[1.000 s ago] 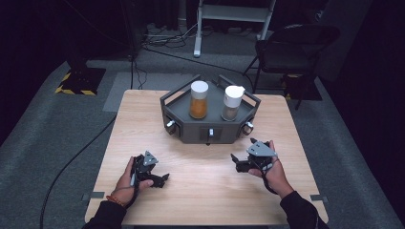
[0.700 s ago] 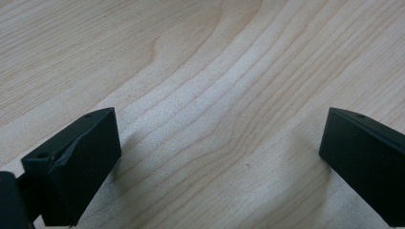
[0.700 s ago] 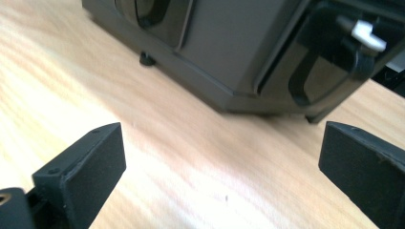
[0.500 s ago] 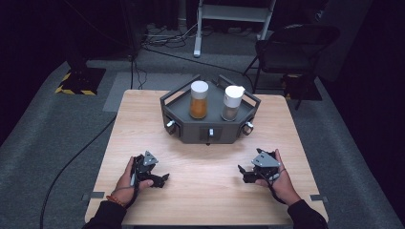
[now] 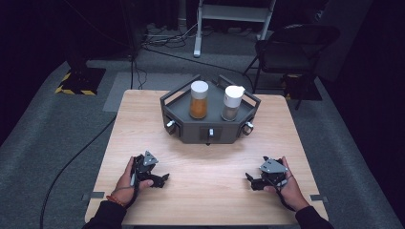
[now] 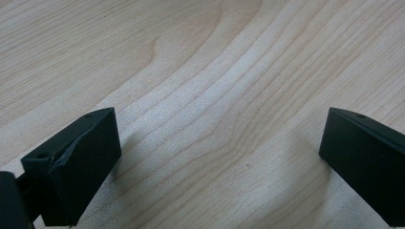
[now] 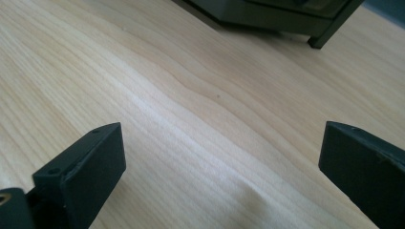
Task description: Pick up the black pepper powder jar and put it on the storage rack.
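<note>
A: Two jars in the grey tray (image 5: pixel 191 136) at the table's far side: amber jar (image 5: pixel 199 100), white-lidded jar (image 5: pixel 232 103). Left gripper (image 5: pixel 160 180) and right gripper (image 5: pixel 251 182) gape, empty.

B: Probably rigid, slick, top-heavy. Grab mid-body, below the lid.

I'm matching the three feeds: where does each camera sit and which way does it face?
High view: above the person's side, looking forward and down at the table; both hands, both claws.
Left gripper view: on the left claw, facing bare wood; open jaws.
Right gripper view: on the right claw, facing the grey tray, shared with the high view.
</note>
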A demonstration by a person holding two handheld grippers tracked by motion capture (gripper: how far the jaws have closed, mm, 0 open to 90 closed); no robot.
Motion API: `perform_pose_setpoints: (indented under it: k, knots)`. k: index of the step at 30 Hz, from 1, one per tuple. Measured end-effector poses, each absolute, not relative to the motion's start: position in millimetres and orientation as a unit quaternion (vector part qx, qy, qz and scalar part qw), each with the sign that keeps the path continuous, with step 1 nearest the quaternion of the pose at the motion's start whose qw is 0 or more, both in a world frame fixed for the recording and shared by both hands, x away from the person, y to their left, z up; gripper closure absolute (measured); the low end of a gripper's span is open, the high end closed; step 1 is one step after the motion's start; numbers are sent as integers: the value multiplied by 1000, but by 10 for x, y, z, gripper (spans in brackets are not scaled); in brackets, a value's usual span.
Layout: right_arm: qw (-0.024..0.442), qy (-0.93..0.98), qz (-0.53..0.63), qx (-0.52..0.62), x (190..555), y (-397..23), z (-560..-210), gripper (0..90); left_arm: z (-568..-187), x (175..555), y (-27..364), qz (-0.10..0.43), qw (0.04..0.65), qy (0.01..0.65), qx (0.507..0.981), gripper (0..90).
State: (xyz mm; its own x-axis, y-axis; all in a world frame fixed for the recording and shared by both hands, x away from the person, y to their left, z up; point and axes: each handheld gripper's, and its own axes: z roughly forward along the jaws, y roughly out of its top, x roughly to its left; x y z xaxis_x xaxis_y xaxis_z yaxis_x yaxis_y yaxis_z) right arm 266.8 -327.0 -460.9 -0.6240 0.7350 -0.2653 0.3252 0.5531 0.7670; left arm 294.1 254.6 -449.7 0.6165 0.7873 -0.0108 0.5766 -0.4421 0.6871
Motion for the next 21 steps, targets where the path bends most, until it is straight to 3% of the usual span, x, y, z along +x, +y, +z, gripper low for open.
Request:
perform_pose_setpoints:
  k: [8,17,21]
  knots:
    - [258,834,342,349,2756,-3403,-4575,17,-4497,2946,2548,158,335,407,835,4]
    - [174,830,348,399,2987,-3621,-4501,2,-4497,2946,2548,157,335,407,835,4]
    - [173,831,348,397,2995,-3643,-4500,2,-4497,2946,2547,157,335,407,835,4]
